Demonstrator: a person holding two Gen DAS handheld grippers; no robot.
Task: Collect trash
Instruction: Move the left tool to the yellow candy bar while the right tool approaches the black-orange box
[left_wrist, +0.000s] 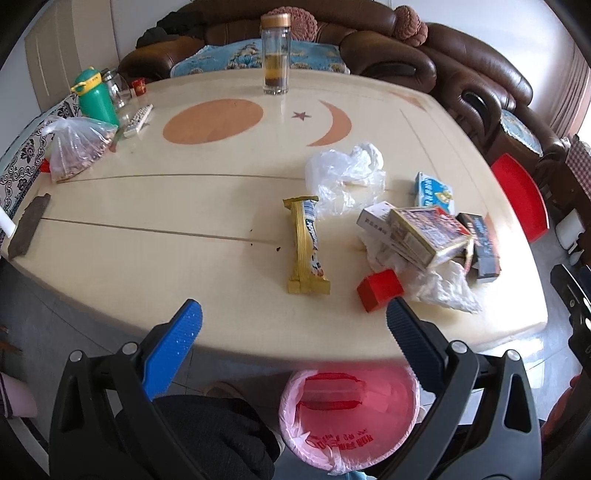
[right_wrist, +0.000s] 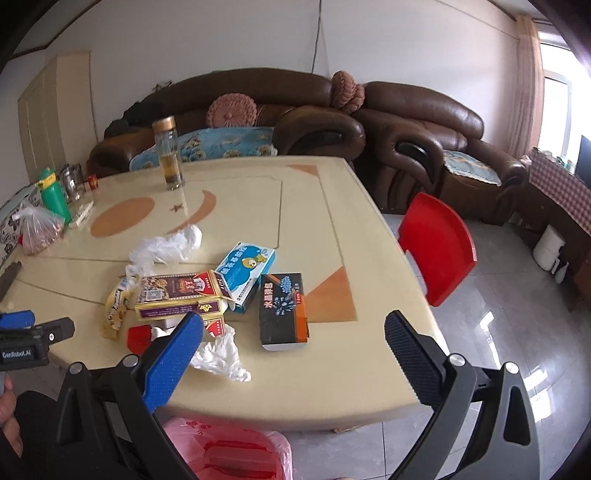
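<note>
My left tool (left_wrist: 293, 319) and right tool (right_wrist: 293, 332), both spread wide and empty, hover at the tabletop (left_wrist: 147, 206) edge. Trash lies ahead: gold wrapper (left_wrist: 306, 247), boxes (right_wrist: 177, 291). Pink-lined bin (left_wrist: 351, 417) stands below.

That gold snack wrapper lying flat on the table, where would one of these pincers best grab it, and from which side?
Probably across the middle of the gold snack wrapper, from above. It lies flat on the table, long and narrow, running away from the near edge, so the open left tool could straddle its narrow width. Both long sides look free; the clear plastic bag touches only its far end.
</note>
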